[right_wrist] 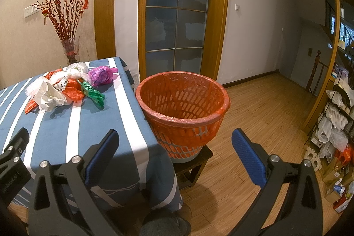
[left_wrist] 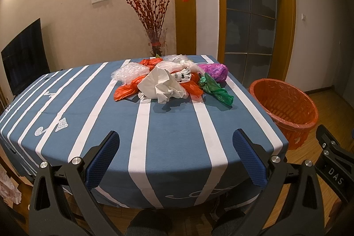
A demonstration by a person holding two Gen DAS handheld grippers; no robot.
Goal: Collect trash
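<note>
The heap of bags (left_wrist: 170,79) covers its own lower layers — the clear wrap (left_wrist: 130,73) and the orange bags (left_wrist: 130,90) show only in part, tucked under the white bag (left_wrist: 160,86). Behind the heap, the vase (left_wrist: 156,41) loses its base to the table (left_wrist: 88,103). Right of the heap, the bin (right_wrist: 182,107) hides its stool (right_wrist: 199,158) — only one corner shows, and the bin's bottom cannot be seen. The shelf clutter (right_wrist: 334,125) runs off the right wrist view's edge, too small to name.

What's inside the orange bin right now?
Only an orange liner shows inside the orange bin, over the slotted walls; no trash on the visible part. Its bottom is hidden behind the near rim. The trash pile is on the table.
</note>
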